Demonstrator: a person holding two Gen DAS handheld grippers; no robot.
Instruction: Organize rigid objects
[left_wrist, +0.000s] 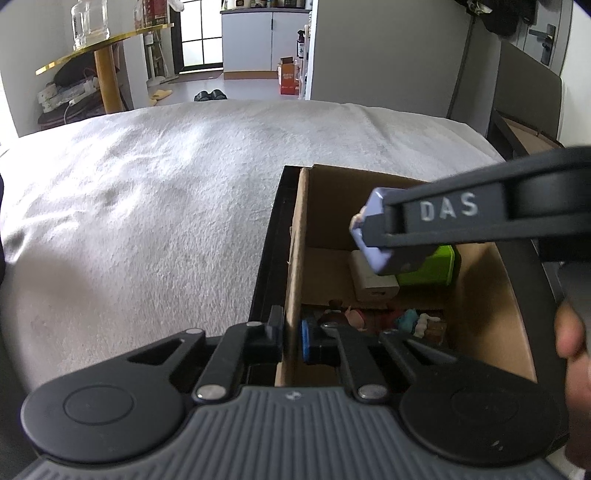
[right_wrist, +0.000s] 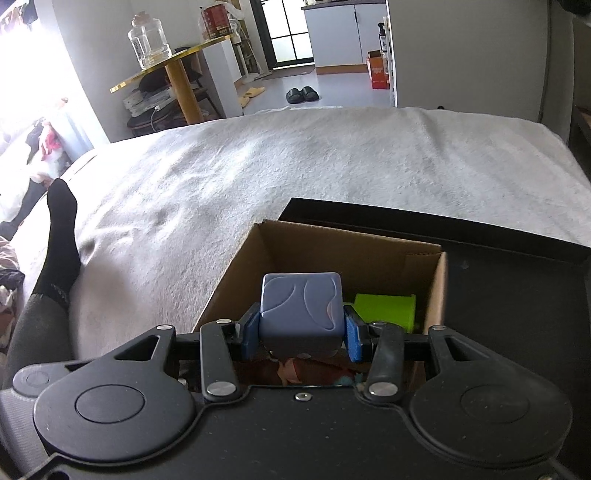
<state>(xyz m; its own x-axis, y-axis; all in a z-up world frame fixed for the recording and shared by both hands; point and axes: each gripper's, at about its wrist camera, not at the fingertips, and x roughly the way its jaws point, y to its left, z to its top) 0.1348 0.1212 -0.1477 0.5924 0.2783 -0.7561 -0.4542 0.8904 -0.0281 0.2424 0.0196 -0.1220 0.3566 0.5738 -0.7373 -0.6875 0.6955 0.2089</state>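
Note:
A brown cardboard box stands on a black tray on the bed. My left gripper is shut on the box's near left wall, one finger outside and the blue pad inside. My right gripper is shut on a lavender-blue cube and holds it above the open box. Inside the box lie a lime-green container, a white block and several small figures.
A white fuzzy blanket covers the bed to the left and beyond the box. A person's leg in a black sock rests at the bed's left edge. A hand holds the right gripper. A gold-topped side table stands beyond.

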